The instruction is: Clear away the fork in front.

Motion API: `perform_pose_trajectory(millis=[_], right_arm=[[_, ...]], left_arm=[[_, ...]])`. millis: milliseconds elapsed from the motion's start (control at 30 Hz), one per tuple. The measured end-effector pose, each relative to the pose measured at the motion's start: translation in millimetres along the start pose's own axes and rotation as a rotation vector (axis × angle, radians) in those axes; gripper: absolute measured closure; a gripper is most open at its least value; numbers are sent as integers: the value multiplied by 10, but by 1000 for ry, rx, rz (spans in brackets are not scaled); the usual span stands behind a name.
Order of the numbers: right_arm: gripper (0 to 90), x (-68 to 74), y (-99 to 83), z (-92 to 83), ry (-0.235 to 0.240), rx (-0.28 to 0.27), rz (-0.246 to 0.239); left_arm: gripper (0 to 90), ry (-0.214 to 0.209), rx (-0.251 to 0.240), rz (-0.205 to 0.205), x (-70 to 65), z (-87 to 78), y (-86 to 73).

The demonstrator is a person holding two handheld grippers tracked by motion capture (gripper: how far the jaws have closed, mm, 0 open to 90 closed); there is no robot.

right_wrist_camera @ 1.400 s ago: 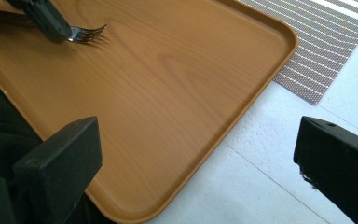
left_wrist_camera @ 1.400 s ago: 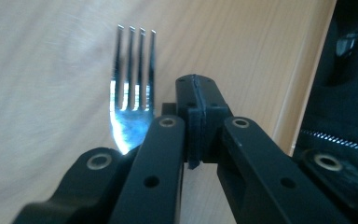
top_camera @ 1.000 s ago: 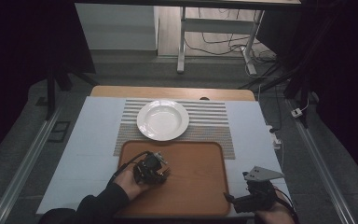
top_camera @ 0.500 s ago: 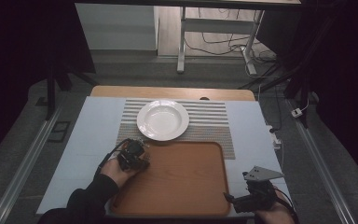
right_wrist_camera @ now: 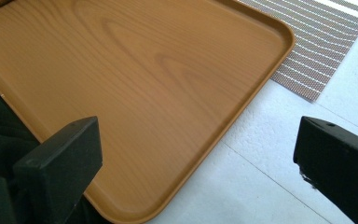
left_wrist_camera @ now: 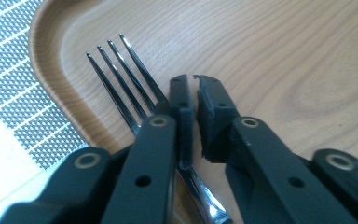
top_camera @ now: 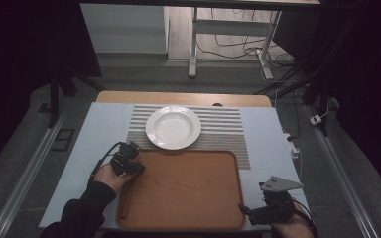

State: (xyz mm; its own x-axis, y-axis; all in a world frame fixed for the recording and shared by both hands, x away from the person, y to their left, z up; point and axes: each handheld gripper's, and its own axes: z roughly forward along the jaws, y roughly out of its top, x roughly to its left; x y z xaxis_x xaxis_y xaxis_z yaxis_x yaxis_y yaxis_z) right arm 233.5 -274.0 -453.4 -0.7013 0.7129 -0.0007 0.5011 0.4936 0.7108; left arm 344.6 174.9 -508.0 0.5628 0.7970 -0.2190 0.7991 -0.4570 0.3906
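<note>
Fork (left_wrist_camera: 135,93), stiff and slippery, lay pinched at its neck by the left hand-held gripper (left_wrist_camera: 191,105) over the tray's (left_wrist_camera: 279,56) far-left corner; the right hand-held gripper (right_wrist_camera: 198,172) gaped wide.

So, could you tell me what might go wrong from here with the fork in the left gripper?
1. The left gripper pinches the fork at its thin neck, near the tips of its fingers, so the fork could swivel or slip out.
2. The tines hang close over the raised rim of the wooden tray; moving low, they may catch on it.
3. The white plate lies just beyond, and a swing could strike it.
</note>
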Motion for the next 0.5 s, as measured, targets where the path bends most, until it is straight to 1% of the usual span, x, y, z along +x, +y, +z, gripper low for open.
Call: perform_pose_trajectory(millis=[33, 100, 167, 200, 300, 400, 467, 500], right_arm=[[14, 0, 0, -1, 0, 0, 0], [14, -1, -2, -5, -1, 1, 1], [14, -2, -3, -7, -2, -1, 2], [14, -2, -3, -7, -2, -1, 2], [14, 1, -2, -3, -2, 0, -2], [14, 5, 0, -3, -2, -1, -1], [14, 4, 1, -2, -1, 0, -2], [14, 4, 1, -2, -1, 0, -2]], left_arm=[[790, -10, -13, 2, 0, -27, -5], [712, -24, -43, 9, -10, -88, -22], [646, -40, -72, 27, -19, -152, -51], [599, -45, -85, 31, -26, -179, -67], [475, -54, -119, 60, -55, -256, -123], [352, -54, -167, 96, -103, -331, -186], [275, -56, -197, 111, -135, -380, -228], [243, -59, -207, 113, -150, -403, -250]])
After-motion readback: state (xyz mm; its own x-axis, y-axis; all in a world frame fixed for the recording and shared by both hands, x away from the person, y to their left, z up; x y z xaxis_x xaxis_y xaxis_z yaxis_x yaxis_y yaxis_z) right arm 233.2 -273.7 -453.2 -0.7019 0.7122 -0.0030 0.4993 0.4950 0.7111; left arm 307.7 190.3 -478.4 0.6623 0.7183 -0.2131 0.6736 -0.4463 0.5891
